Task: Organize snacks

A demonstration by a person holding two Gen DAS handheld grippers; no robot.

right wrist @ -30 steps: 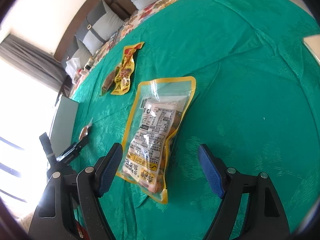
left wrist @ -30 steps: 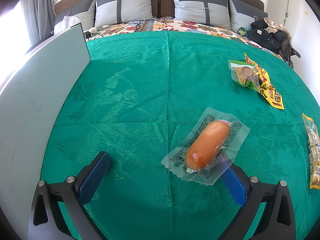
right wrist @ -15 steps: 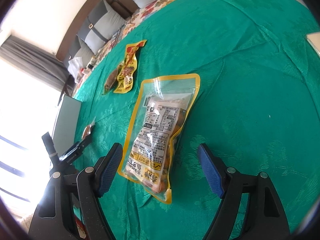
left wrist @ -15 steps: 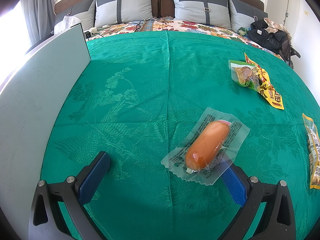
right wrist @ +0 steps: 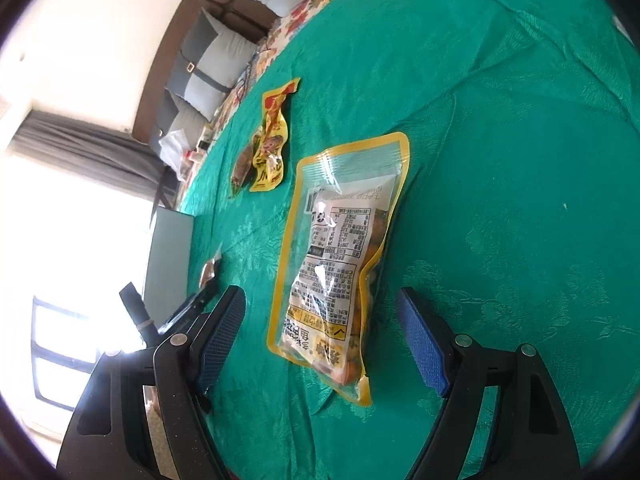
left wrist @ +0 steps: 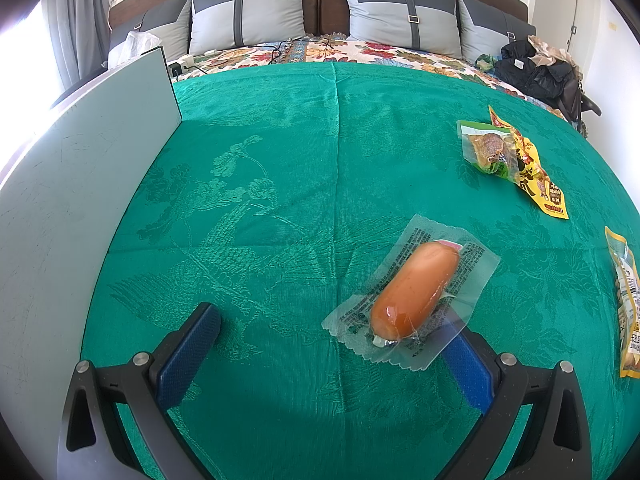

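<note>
Far left in my left wrist cam: a flat pale-grey panel (left wrist: 76, 208), smooth w/ faint scuffs, standing on edge along the green cloth (left wrist: 280, 168). Cloth is woven damask w/ raised leaf and flower pattern, a fold crease running up the middle.

My left gripper (left wrist: 332, 344) has its jaws wide apart, nothing clamped. Blue textured pads, black frames. The sausage pack (left wrist: 412, 296) lies on the cloth near the right-hand finger; its clear corner overlaps that pad's tip, can't tell if touching. Sausage is orange-brown, glossy, rounded cylinder, sealed in clear film w/ crimped edges and small black print.

Further right and back: a green-edged clear pouch (left wrist: 486, 150) w/ a brown wrinkled snack inside, lying over a long yellow printed wrapper (left wrist: 536, 176). At the right edge, a sliver of the yellow-bordered bag (left wrist: 624, 304).

Right wrist cam, view rolled: my right gripper (right wrist: 320, 328) is also spread wide, gripping nothing. The yellow-bordered bag lies flat on the cloth, its near end between the two pads, clear of both as far as I see. Shiny plastic, rounded corners, white label w/ dense print, orange-brown lumps showing at the bottom. Past it, up-left, the yellow wrapper and brown snack again.

Behind: grey pillows (left wrist: 244, 12), brown headboard.
</note>
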